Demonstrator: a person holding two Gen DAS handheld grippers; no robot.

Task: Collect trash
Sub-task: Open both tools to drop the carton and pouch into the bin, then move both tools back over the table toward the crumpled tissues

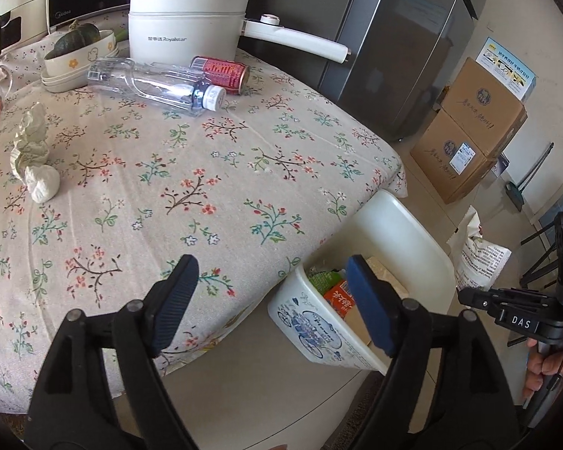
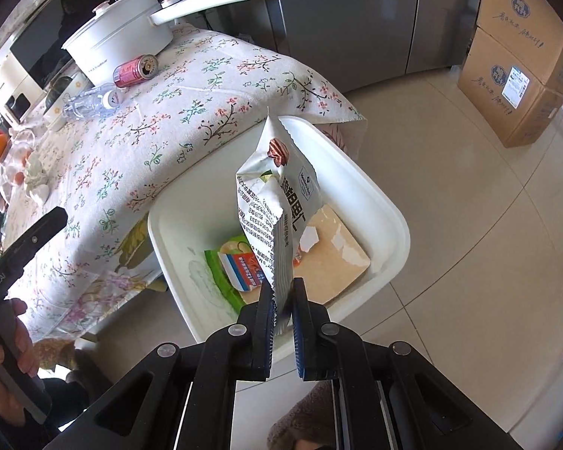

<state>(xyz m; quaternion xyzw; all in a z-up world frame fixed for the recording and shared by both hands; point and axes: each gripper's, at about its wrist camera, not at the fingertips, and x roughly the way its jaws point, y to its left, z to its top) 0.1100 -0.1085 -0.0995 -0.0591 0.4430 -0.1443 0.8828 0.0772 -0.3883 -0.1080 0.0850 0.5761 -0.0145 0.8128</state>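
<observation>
A white trash bin [image 2: 390, 210] stands on the floor against the table's edge, holding a green packet, an orange carton and a piece of cardboard. My right gripper [image 2: 283, 288] is shut on the lower edge of a white snack bag [image 2: 277, 195], which hangs over the bin's opening. My left gripper [image 1: 272, 273] is open and empty, above the table edge and the bin [image 1: 311, 322]. On the floral tablecloth lie a clear plastic bottle [image 1: 150, 82], a red can [image 1: 221, 71], crumpled paper [image 1: 32, 146] and a tissue ball [image 1: 43, 183].
A white electric pot [image 1: 184, 18] and a bowl with a dark squash [image 1: 79, 56] stand at the table's back. A grey fridge [image 1: 394, 37] and stacked cardboard boxes [image 1: 469, 131] lie beyond, on the tiled floor. A hand holds each gripper's handle.
</observation>
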